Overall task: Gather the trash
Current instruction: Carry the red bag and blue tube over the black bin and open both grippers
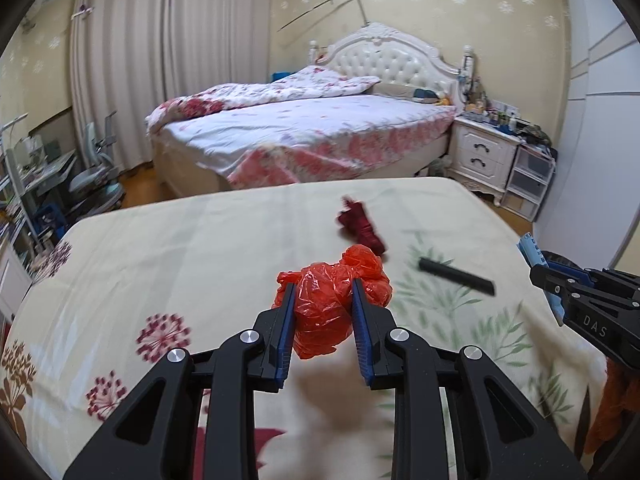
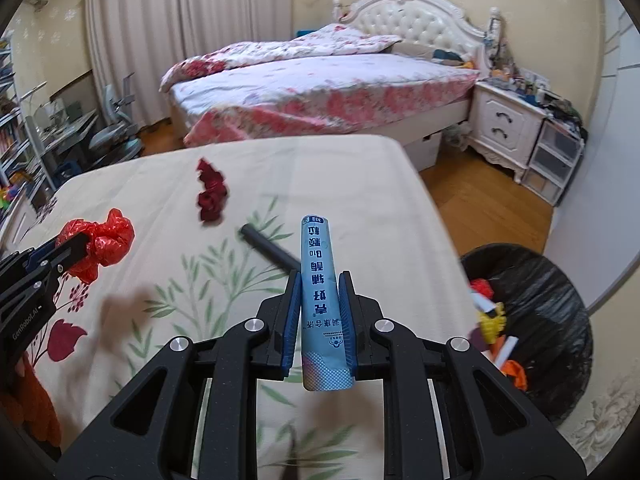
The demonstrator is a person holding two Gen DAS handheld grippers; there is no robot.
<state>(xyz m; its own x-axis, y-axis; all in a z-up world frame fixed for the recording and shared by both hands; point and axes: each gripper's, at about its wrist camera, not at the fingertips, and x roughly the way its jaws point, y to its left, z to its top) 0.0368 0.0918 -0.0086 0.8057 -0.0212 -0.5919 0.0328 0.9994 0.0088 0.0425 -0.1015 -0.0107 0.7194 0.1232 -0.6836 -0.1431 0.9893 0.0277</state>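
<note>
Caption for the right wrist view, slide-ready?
Right gripper clamps a blue packet above the bedspread, bin to its right.

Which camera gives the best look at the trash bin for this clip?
The right wrist view. The trash bin with its black liner sits on the floor at the right of the covered surface, its mouth open, with colourful scraps visible inside. The left wrist view does not show the bin at all.

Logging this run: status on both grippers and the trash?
Left gripper shut on red plastic bag. Right gripper shut on blue packet. Dark red scrap, black stick on bedspread. Bin right, unobstructed.
</note>
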